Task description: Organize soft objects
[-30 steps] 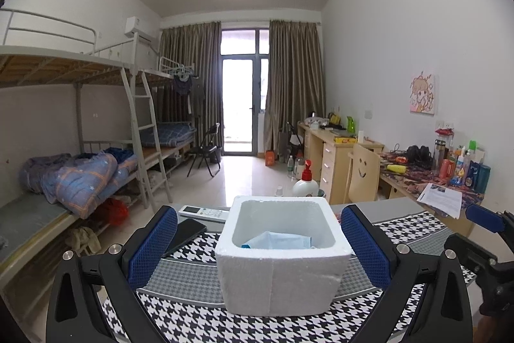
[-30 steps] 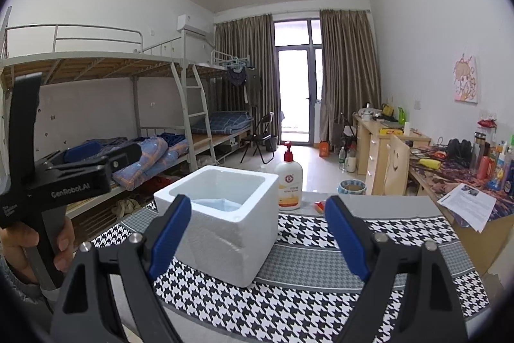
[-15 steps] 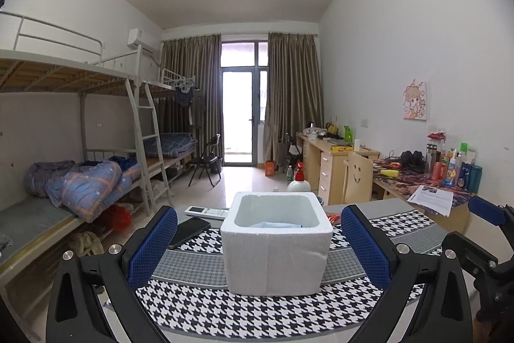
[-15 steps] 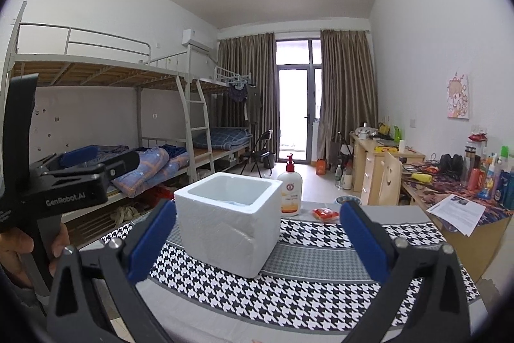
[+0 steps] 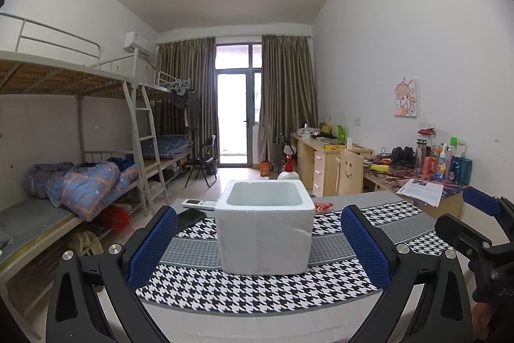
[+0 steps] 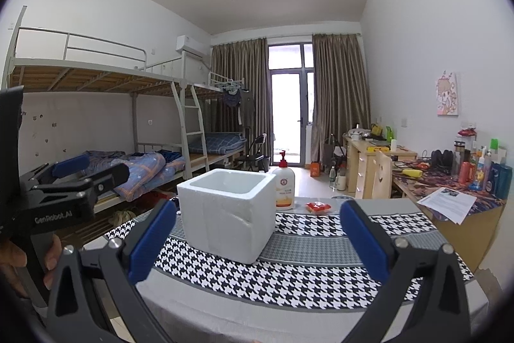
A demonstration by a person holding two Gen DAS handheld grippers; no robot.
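A white foam box [image 5: 265,233] stands on the houndstooth table cloth [image 5: 257,291]; it also shows in the right wrist view [image 6: 229,216]. Its inside is hidden from both views. My left gripper [image 5: 257,246] is open and empty, held back from the box and level with it. My right gripper [image 6: 253,243] is open and empty, to the right of the left one, also back from the box. The left gripper body [image 6: 64,198] shows at the left of the right wrist view.
A lotion pump bottle [image 6: 284,187] stands behind the box. A small red packet [image 6: 318,206] lies on the cloth to its right. A remote [image 5: 197,203] and a dark phone [image 5: 189,219] lie at the cloth's far left. A cluttered desk [image 5: 427,179] is on the right, bunk beds [image 5: 80,182] on the left.
Both grippers have pulled back and dropped lower relative to the box. The blue cloth inside the box, visible a second ago, is now hidden below the rim.
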